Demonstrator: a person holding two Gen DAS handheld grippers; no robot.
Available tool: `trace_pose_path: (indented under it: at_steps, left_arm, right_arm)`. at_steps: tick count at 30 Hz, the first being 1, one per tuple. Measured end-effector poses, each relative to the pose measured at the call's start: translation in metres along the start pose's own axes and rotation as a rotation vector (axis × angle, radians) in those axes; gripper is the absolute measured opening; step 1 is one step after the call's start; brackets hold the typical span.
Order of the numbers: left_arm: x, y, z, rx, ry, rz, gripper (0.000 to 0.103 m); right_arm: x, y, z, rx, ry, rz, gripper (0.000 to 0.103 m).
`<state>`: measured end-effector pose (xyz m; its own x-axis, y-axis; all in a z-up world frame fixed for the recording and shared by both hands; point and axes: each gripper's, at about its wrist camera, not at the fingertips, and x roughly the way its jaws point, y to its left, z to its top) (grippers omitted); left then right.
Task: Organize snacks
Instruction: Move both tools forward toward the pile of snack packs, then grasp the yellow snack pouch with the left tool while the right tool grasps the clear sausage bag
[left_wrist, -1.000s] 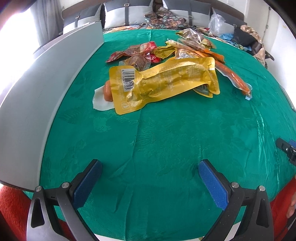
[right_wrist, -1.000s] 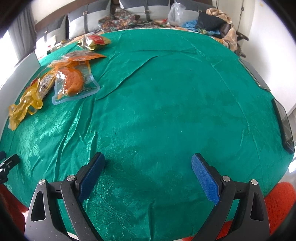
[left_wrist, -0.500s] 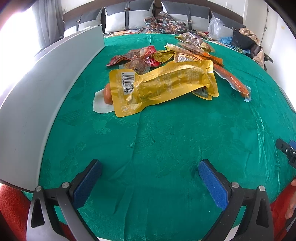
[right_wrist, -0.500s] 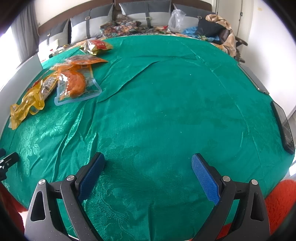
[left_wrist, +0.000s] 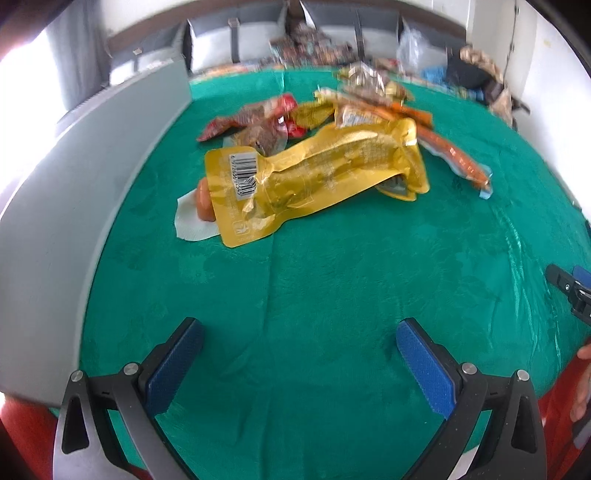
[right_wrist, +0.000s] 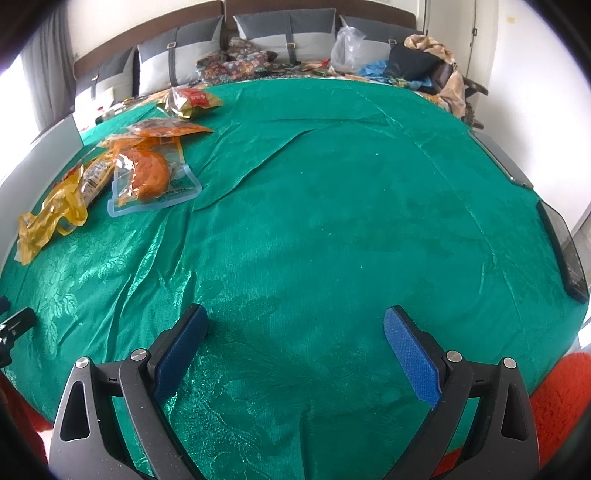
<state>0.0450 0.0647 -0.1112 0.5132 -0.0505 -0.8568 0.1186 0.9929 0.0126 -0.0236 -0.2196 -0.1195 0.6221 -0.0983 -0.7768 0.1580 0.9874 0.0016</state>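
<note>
The left gripper (left_wrist: 299, 332) hangs low over the green cloth (left_wrist: 332, 295) of the table with its jaws wide and nothing between them; the right gripper (right_wrist: 295, 325) is the same, jaws wide over bare cloth. In the left wrist view, the snacks lie in 1 heap toward 12 o'clock: a large yellow pouch (left_wrist: 317, 177) with a barcode lies on top and nearest, overlapping a clear packet holding an orange sausage (left_wrist: 203, 201) at its 9 o'clock end. Behind it sit a red-brown wrapper (left_wrist: 251, 118) at 11 o'clock and a long orange stick pack (left_wrist: 454, 155) at 1 o'clock. A grey panel (left_wrist: 74, 206) stands along the cloth's edge at 9 o'clock. In the right wrist view the heap is at 10 o'clock, well apart from the jaws, with a clear bag of an orange snack (right_wrist: 151, 173) nearest. Grey cushions (right_wrist: 280, 33) and heaped clothes (right_wrist: 424, 66) lie beyond at 12 o'clock.
</note>
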Motion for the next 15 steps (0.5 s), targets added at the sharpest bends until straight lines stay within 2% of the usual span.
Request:
trace_pose_path:
  at_steps: [3, 4, 8, 11, 13, 15]
  left_arm:
    - [-0.005, 0.002, 0.031, 0.125, 0.019, -0.083, 0.103]
    - [-0.008, -0.001, 0.045, 0.210, 0.014, -0.092, 0.103]
    - [-0.009, -0.014, 0.085, 0.447, -0.045, -0.014, 0.103]
    - [0.007, -0.018, 0.101, 0.493, -0.020, -0.007, 0.103]
    - [0.023, -0.022, 0.096, 0.508, 0.073, -0.067, 0.100]
    - [0.021, -0.028, 0.084, 0.536, 0.089, -0.047, 0.093]
  right_arm:
    - [0.000, 0.000, 0.000, 0.001, 0.000, -0.001, 0.098]
    - [0.000, 0.000, 0.000, 0.000, 0.000, -0.001, 0.098]
    - [0.000, 0.000, 0.000, 0.001, 0.000, -0.001, 0.098]
    - [0.000, 0.000, 0.000, 0.001, 0.001, -0.001, 0.098]
    - [0.000, 0.000, 0.000, -0.001, 0.002, 0.000, 0.098]
    - [0.000, -0.001, 0.000, -0.005, 0.003, 0.003, 0.098]
